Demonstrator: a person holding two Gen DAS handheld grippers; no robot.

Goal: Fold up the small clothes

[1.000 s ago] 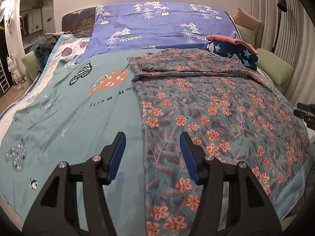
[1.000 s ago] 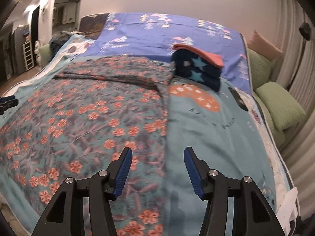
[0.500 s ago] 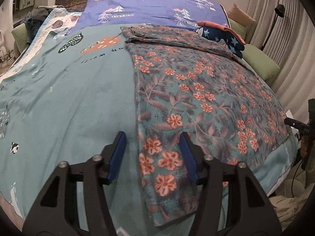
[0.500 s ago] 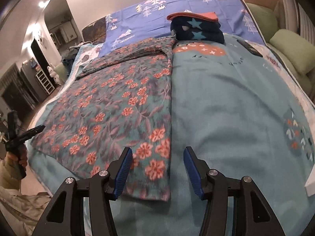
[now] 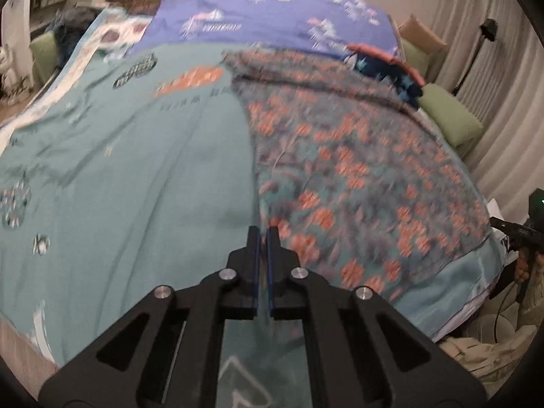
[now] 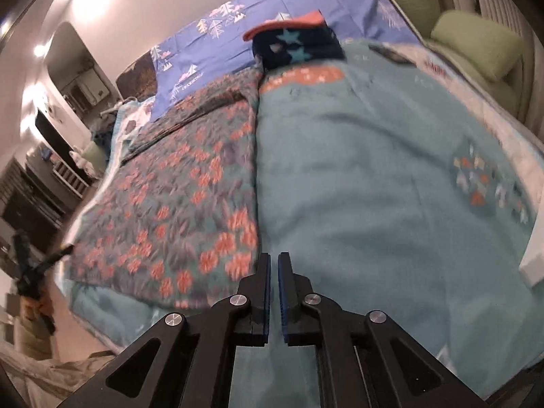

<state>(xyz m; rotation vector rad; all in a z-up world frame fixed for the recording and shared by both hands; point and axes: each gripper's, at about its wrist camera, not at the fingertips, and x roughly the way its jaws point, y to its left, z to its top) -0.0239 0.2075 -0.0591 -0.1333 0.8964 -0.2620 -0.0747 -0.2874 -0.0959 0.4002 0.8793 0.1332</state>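
A floral garment (image 5: pixel 357 156), grey-teal with orange flowers, lies spread flat on the teal bedspread (image 5: pixel 119 176). It also shows in the right wrist view (image 6: pixel 190 204). My left gripper (image 5: pixel 263 234) is shut at the garment's near left edge; the image is blurred and I cannot tell whether cloth is between the pads. My right gripper (image 6: pixel 274 261) is shut at the garment's near right corner, and no cloth shows between its fingers. A folded stack of clothes (image 6: pixel 295 47), navy with stars and an orange piece on top, sits beyond the garment.
A blue sheet with tree prints (image 5: pixel 265 23) covers the head of the bed. Green pillows (image 6: pixel 476 47) lie at the right side. The bed's near edge drops off just below both grippers. The other hand-held gripper (image 5: pixel 520 231) shows at the right.
Both grippers have closed from wide open to shut. Both have drawn back to the near edge of the floral garment. Both views are blurred by motion.
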